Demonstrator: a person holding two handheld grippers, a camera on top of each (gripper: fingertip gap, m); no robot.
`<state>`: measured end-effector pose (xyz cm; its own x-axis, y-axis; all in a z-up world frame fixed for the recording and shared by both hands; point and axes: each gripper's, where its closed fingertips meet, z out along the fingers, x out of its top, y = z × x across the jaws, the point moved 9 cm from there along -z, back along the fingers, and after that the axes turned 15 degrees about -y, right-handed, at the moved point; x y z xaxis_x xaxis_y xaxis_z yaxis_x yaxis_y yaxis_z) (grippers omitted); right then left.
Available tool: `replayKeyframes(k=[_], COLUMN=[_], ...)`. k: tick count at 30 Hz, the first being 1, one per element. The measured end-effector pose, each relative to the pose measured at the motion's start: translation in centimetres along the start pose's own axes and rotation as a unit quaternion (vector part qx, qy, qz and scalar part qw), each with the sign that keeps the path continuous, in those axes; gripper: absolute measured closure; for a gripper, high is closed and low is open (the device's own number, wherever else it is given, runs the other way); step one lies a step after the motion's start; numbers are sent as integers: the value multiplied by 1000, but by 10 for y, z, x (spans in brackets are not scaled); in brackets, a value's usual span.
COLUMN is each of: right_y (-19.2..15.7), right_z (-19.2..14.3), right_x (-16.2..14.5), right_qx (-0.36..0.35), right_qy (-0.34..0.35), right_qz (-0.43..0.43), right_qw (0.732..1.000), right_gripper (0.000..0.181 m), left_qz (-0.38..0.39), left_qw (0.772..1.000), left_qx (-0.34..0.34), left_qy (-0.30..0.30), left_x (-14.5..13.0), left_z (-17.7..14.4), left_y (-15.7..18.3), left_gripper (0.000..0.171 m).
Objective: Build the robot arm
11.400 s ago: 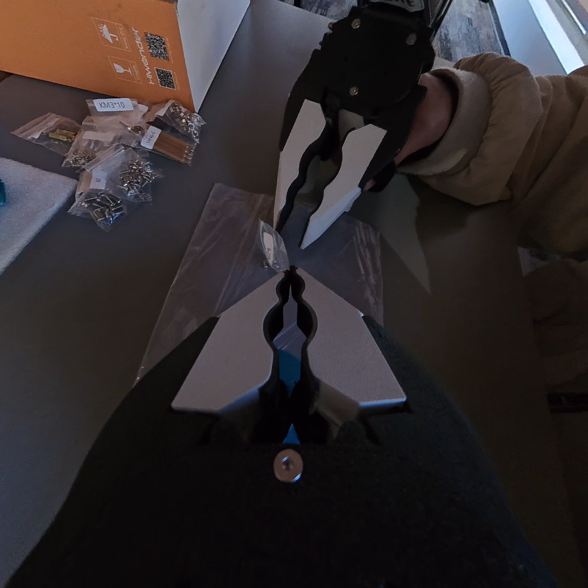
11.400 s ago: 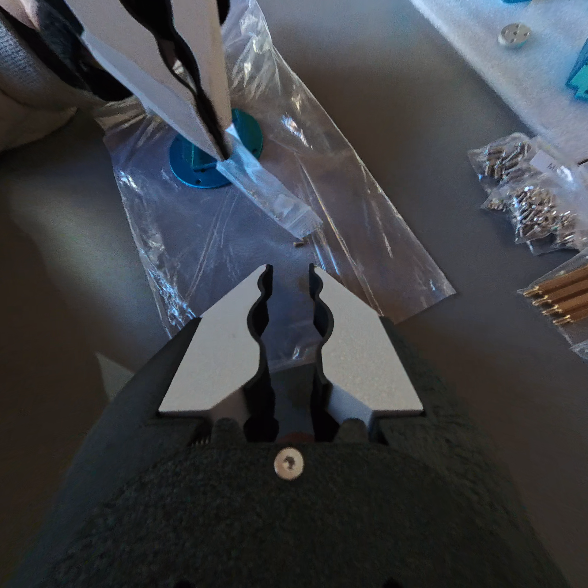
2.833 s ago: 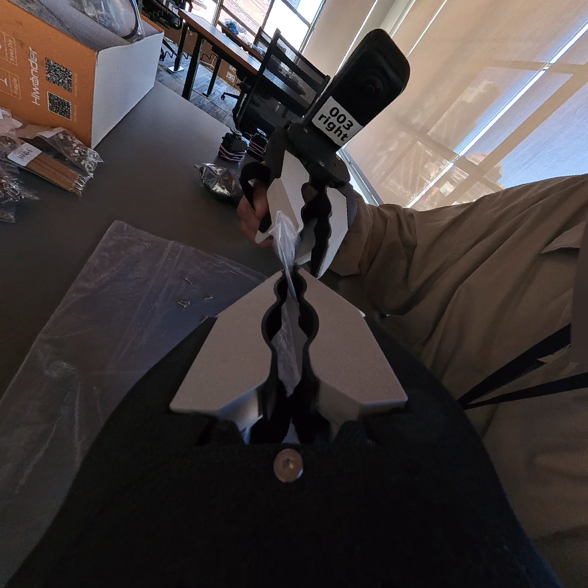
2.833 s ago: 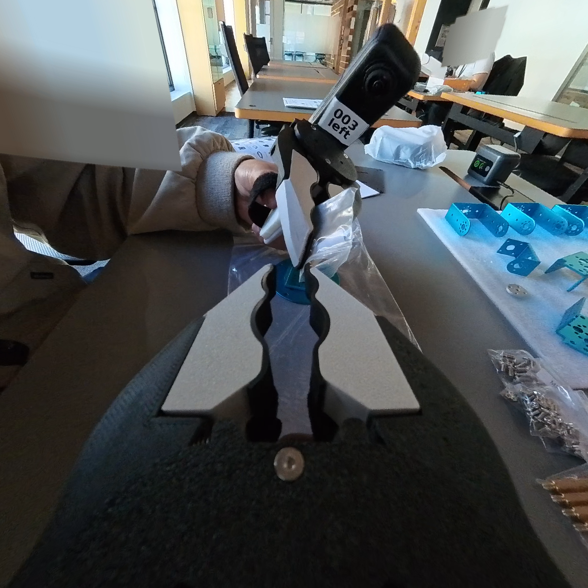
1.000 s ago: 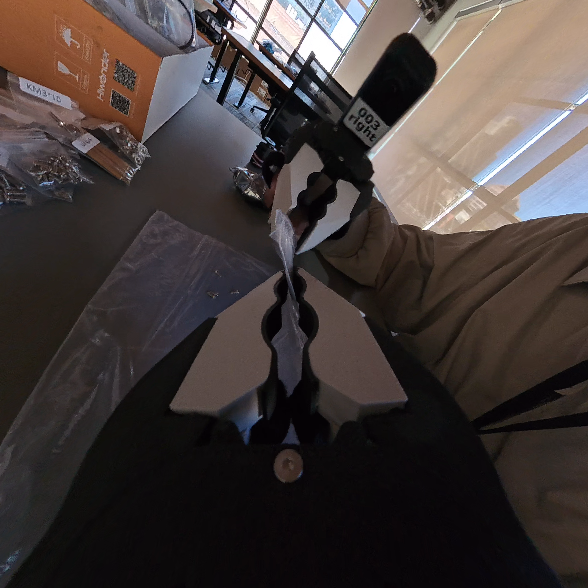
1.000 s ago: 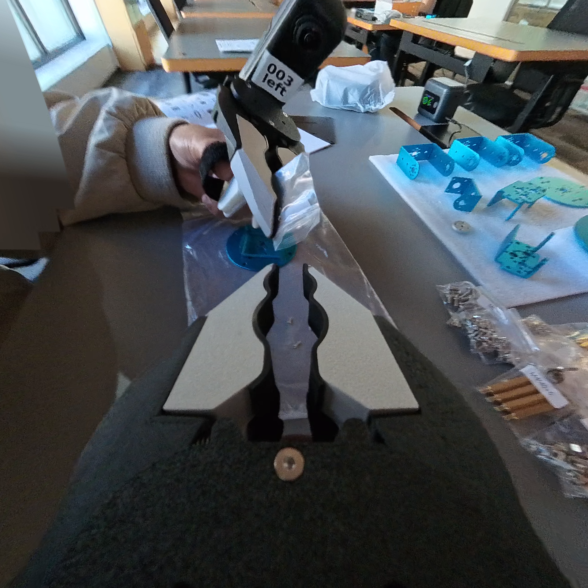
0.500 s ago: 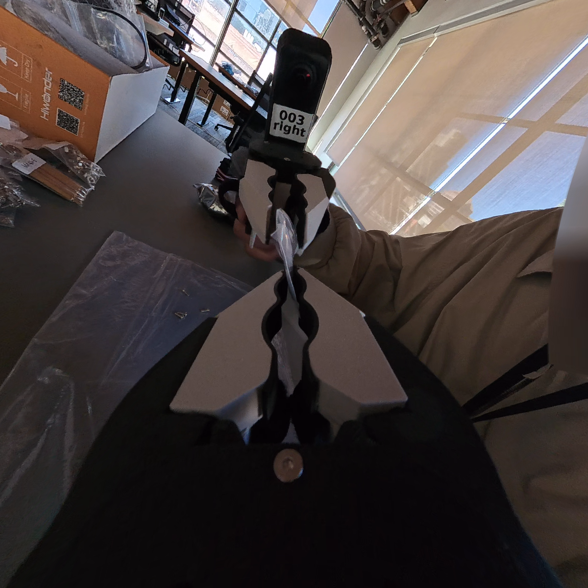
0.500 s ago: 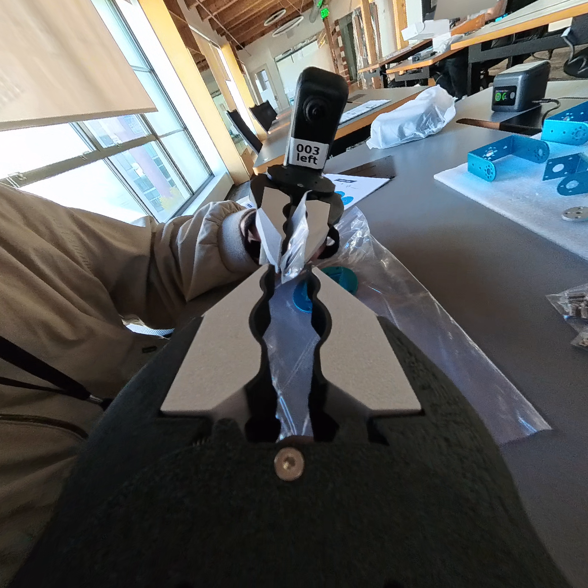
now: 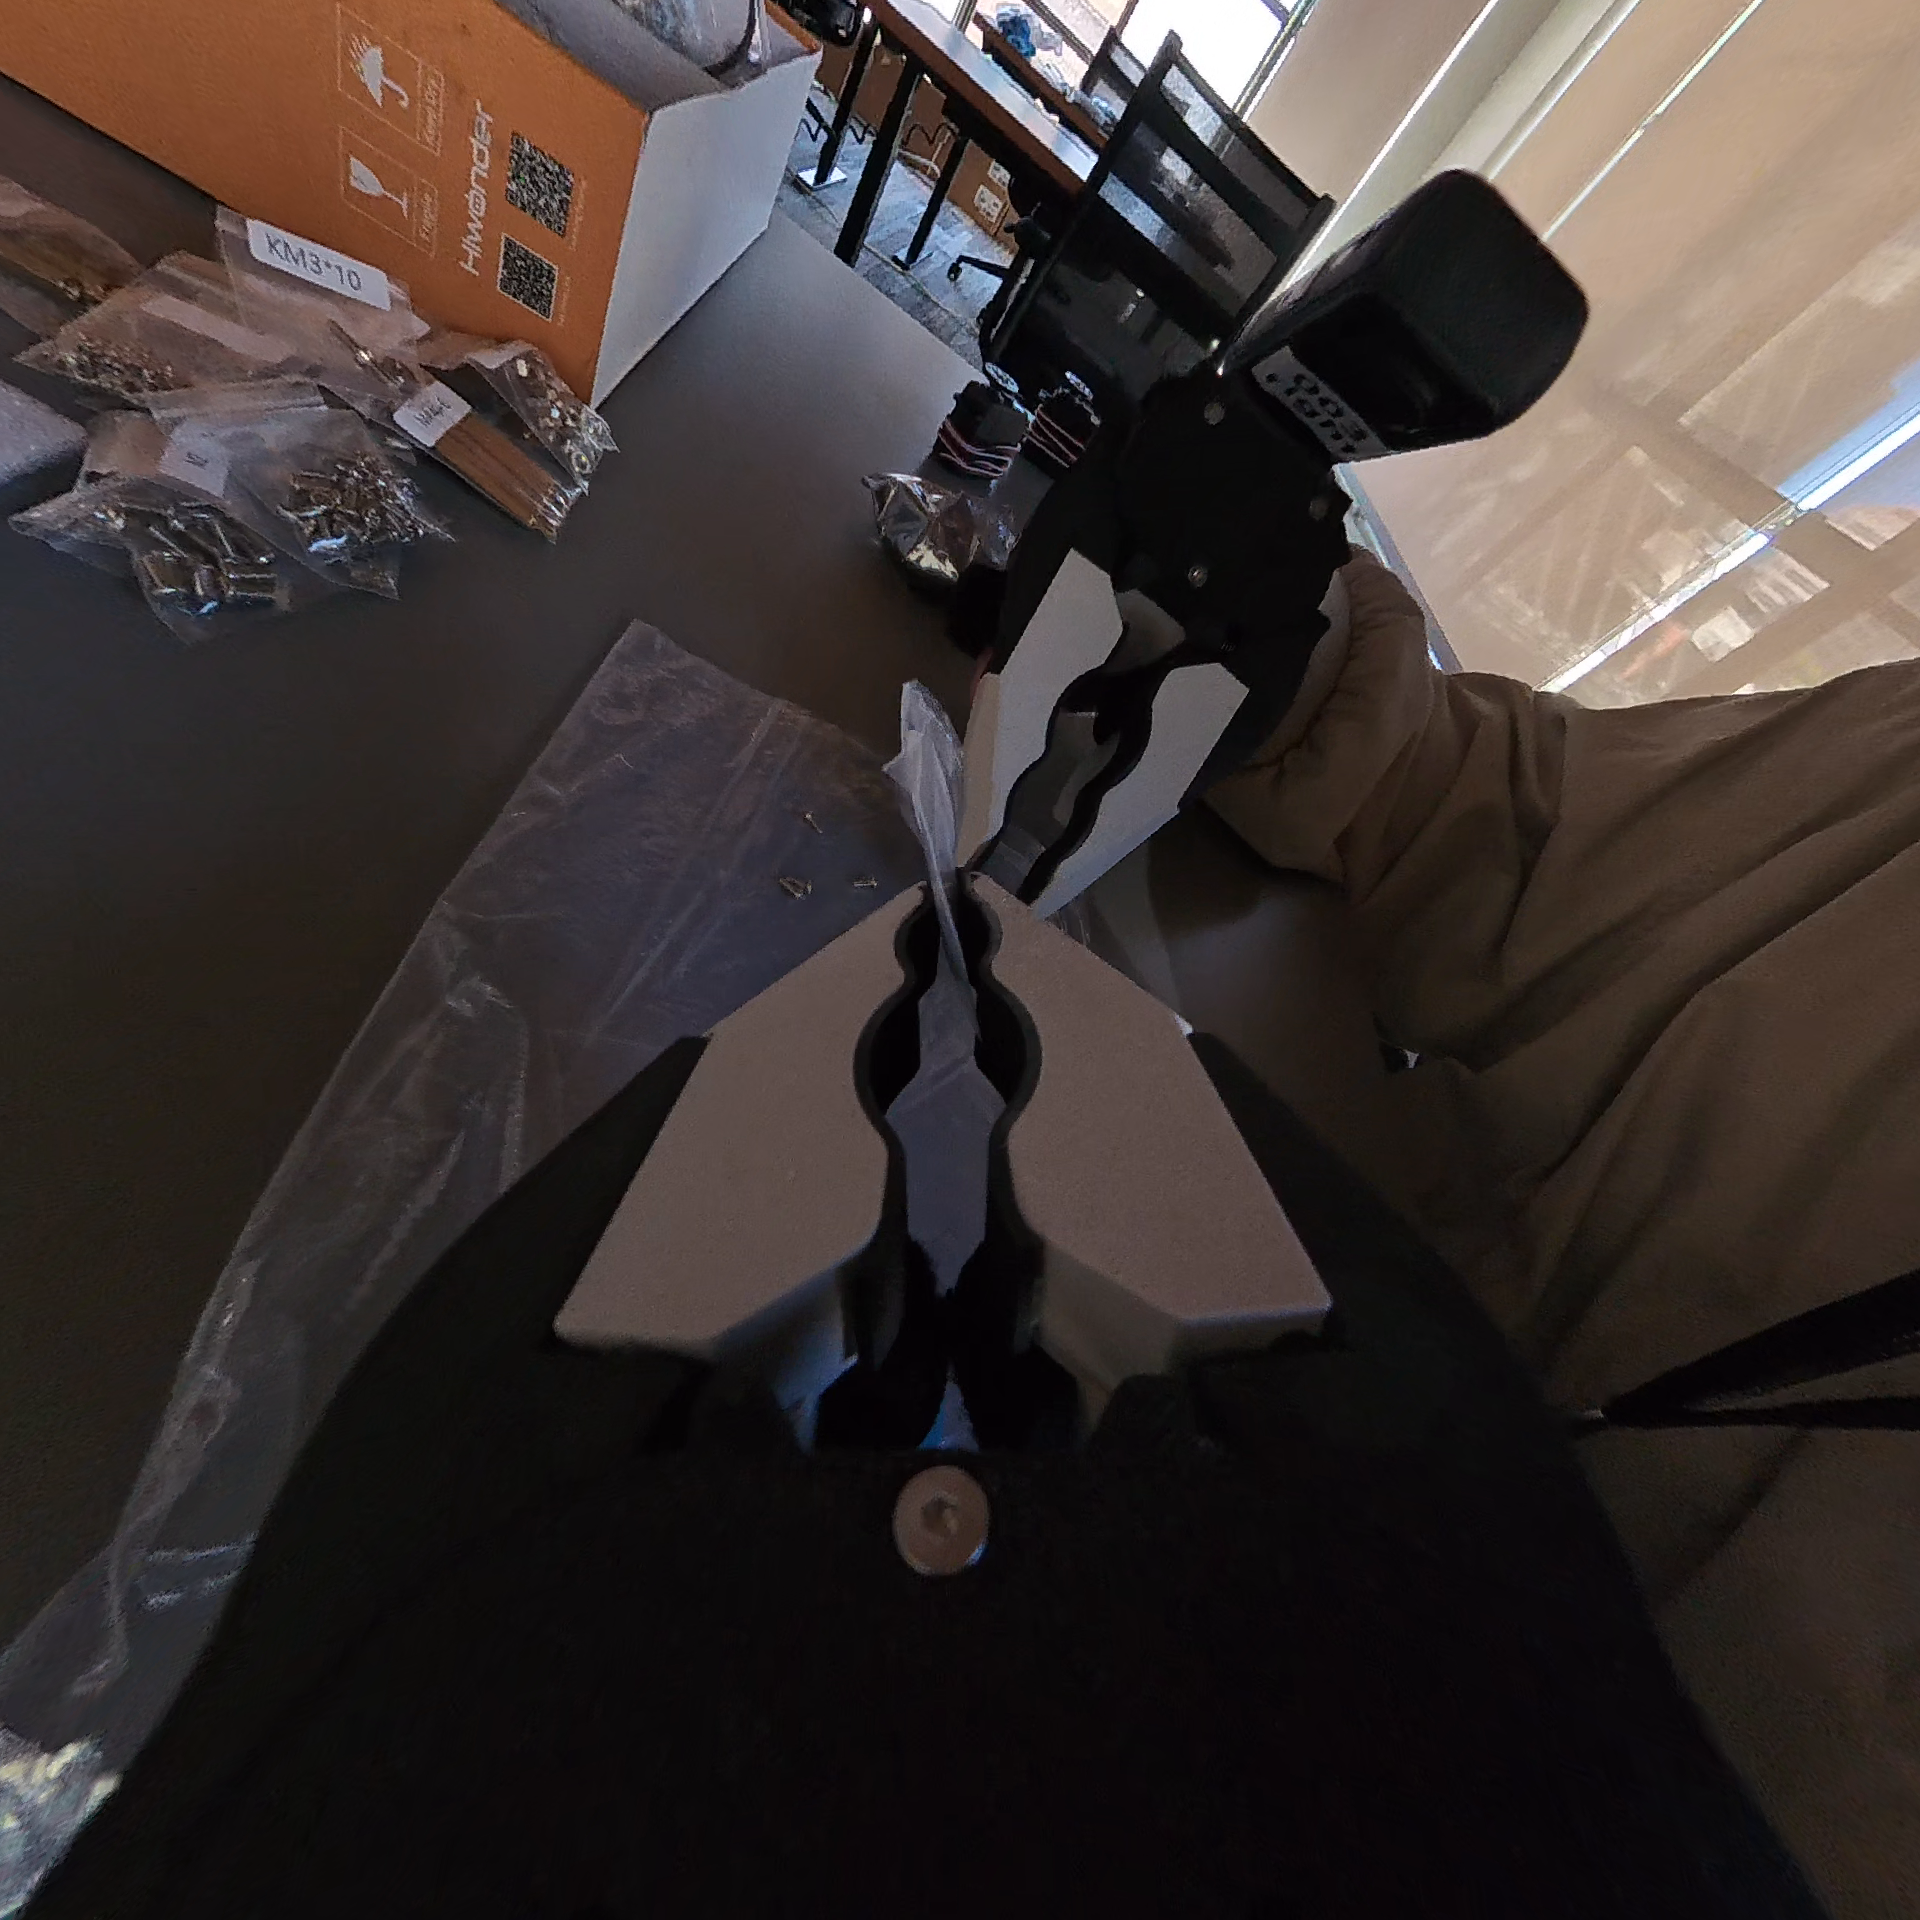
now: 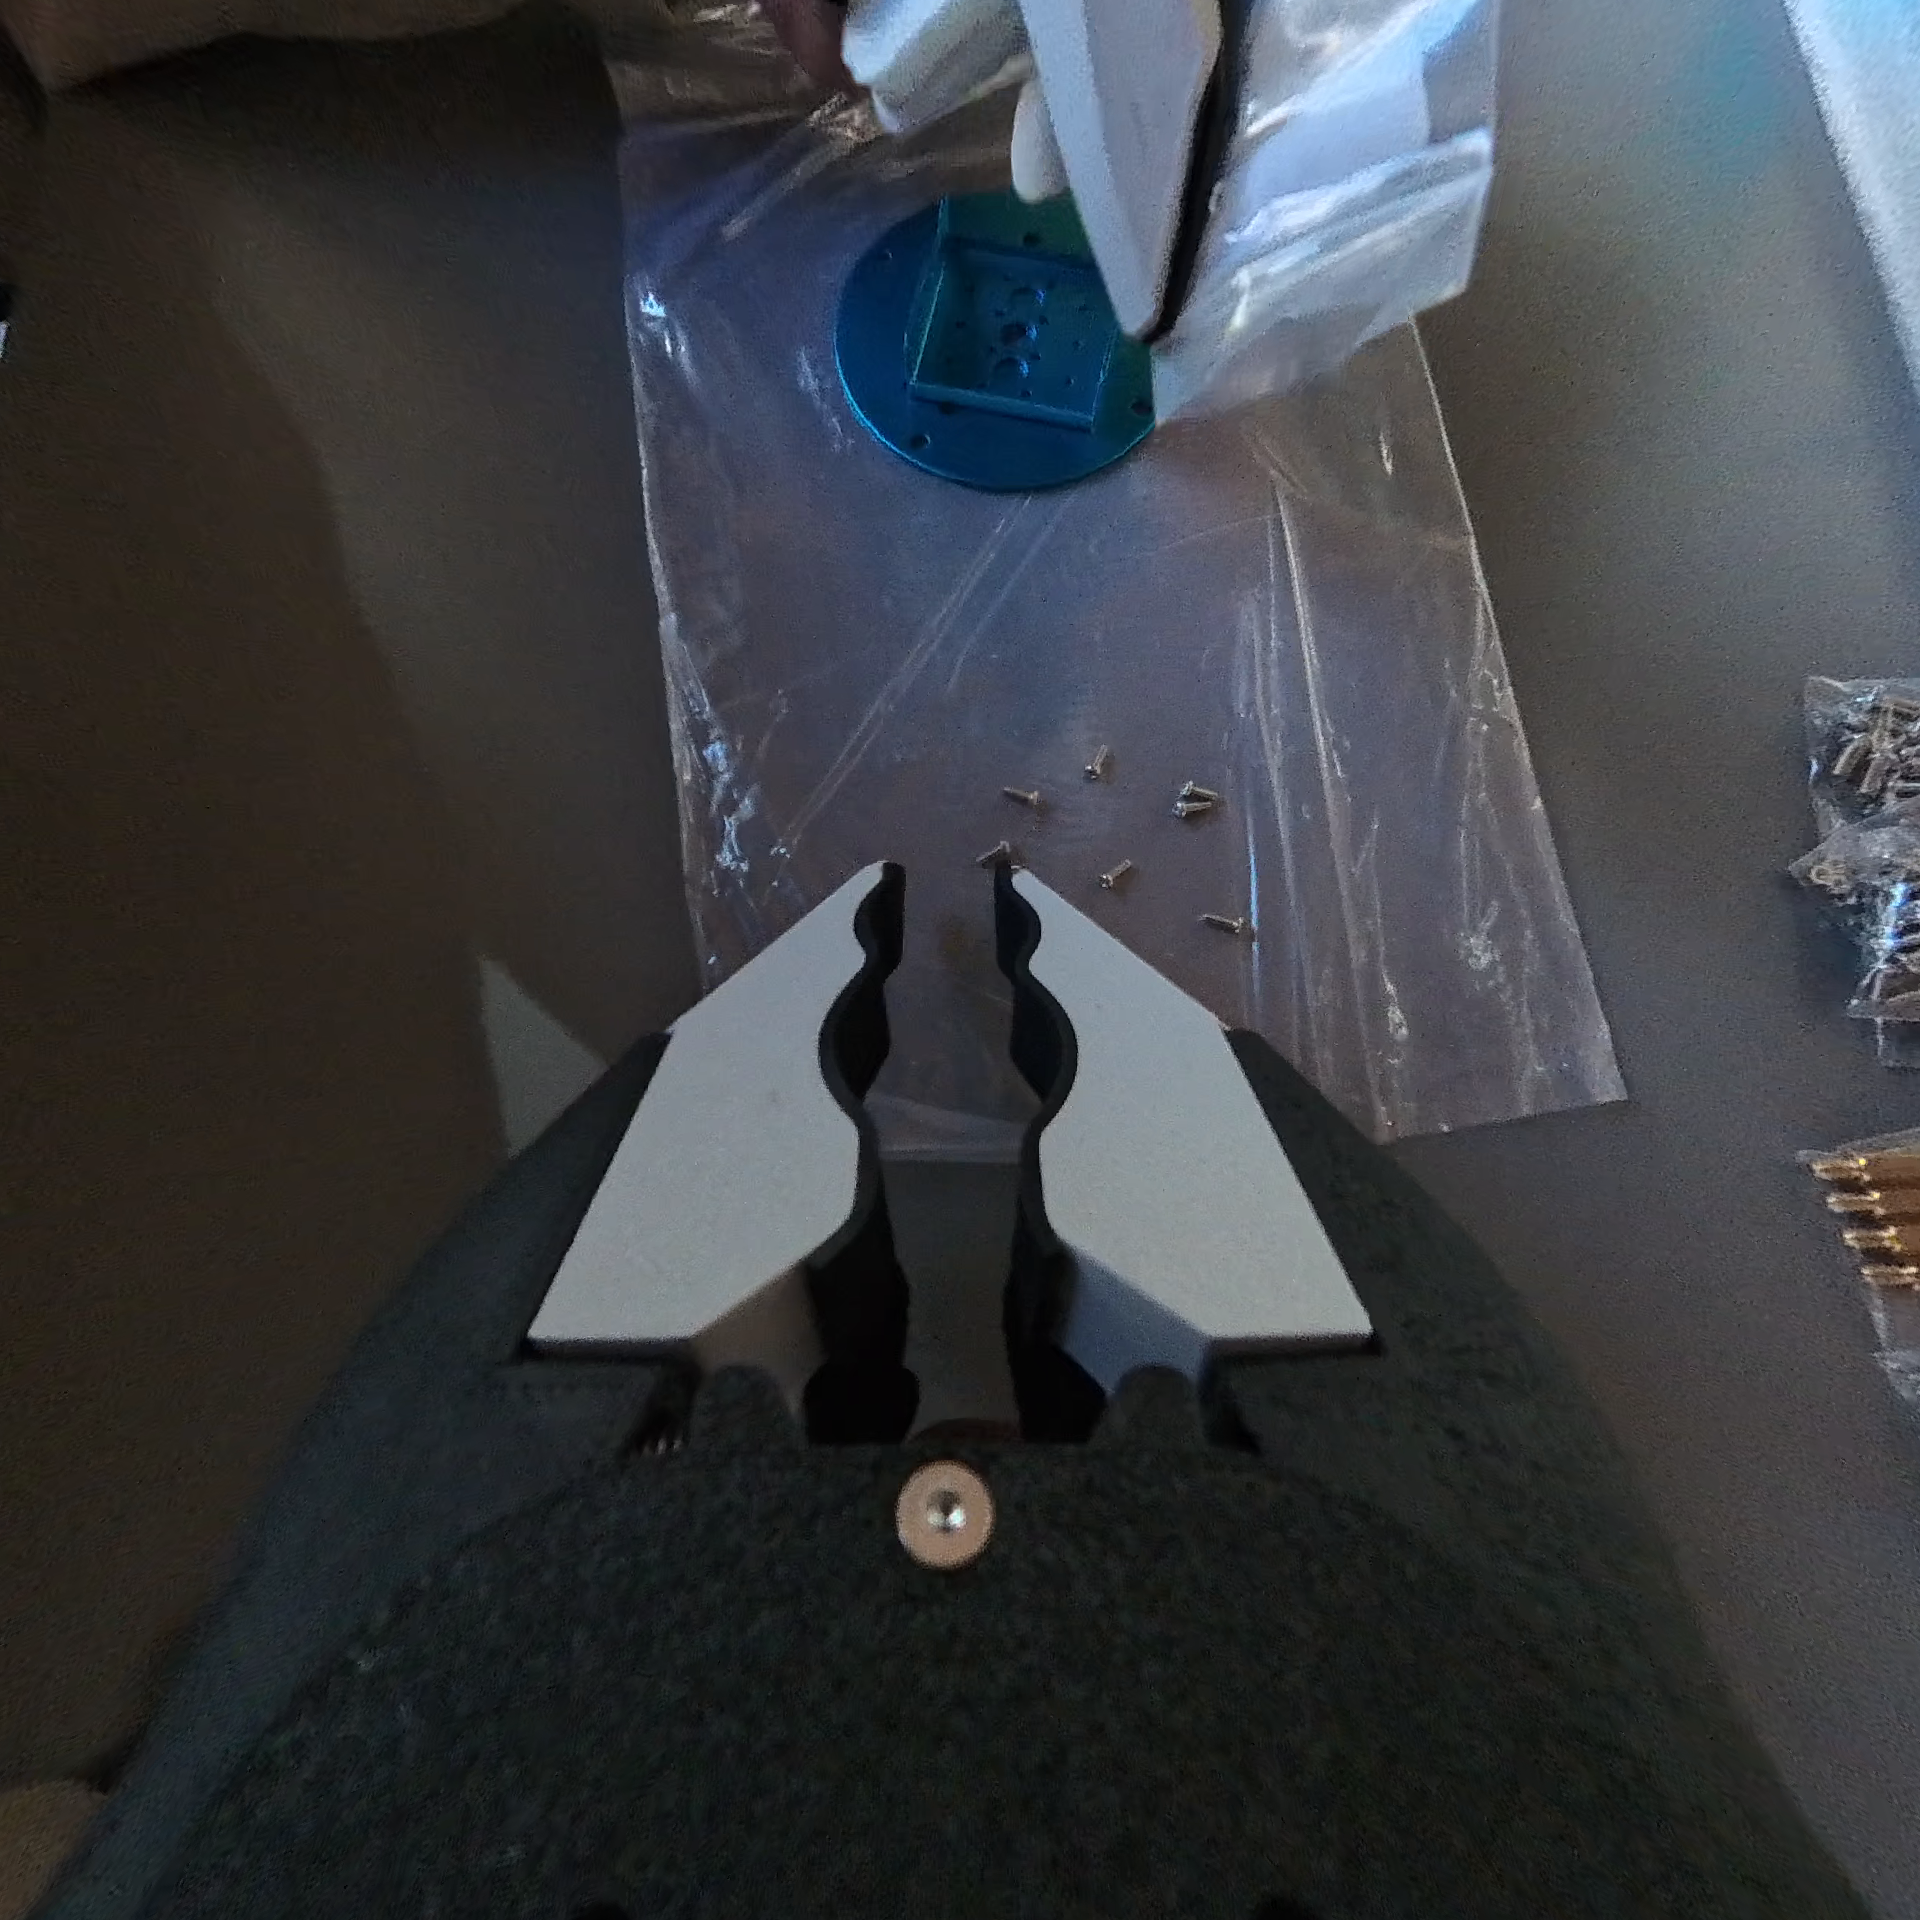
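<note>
My left gripper (image 9: 951, 896) is shut on a small clear plastic bag (image 9: 928, 774), which stands up out of its tips. In the right wrist view the left gripper (image 10: 1148, 327) hangs at the top with the bag (image 10: 1351, 208) over a blue round plate with a square bracket (image 10: 997, 353). My right gripper (image 10: 948, 878) is open and empty, pointing down at a large clear plastic sheet (image 10: 1039, 644). Several loose small screws (image 10: 1114, 873) lie on the sheet just past its tips. It also shows in the left wrist view (image 9: 1016, 885), close beside the bag.
An orange and white box (image 9: 312, 145) and bags of screws (image 9: 260, 520) lie at the far left. More screw bags (image 10: 1870, 790) and brass standoffs (image 10: 1870, 1216) lie right of the sheet. A person's beige sleeve (image 9: 1507, 831) is on the right. The left gripper's tips are roughly 9 cm from the right gripper's.
Both grippers have tipped down from facing each other in the air toward the table. The right gripper now looks down at the sheet and screws. The left still grips the small bag.
</note>
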<state>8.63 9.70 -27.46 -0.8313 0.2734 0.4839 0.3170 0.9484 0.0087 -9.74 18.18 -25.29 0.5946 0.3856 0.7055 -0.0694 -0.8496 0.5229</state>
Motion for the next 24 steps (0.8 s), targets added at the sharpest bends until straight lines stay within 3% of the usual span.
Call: replayKeyframes(k=[12,24], right_y=[17,25], right_z=[-7,-14], right_x=[5,-9], right_qx=[-118,-124], right_qy=[38,17], right_qz=[31,51], right_qw=[992,991], right_gripper=[172,173], left_qz=[-8,-10], left_qw=[1000,1000], left_qx=[3,-1], left_qy=[17,14], left_x=[3,2], left_z=[-7,-5], left_y=[0,0], left_gripper=[171,170])
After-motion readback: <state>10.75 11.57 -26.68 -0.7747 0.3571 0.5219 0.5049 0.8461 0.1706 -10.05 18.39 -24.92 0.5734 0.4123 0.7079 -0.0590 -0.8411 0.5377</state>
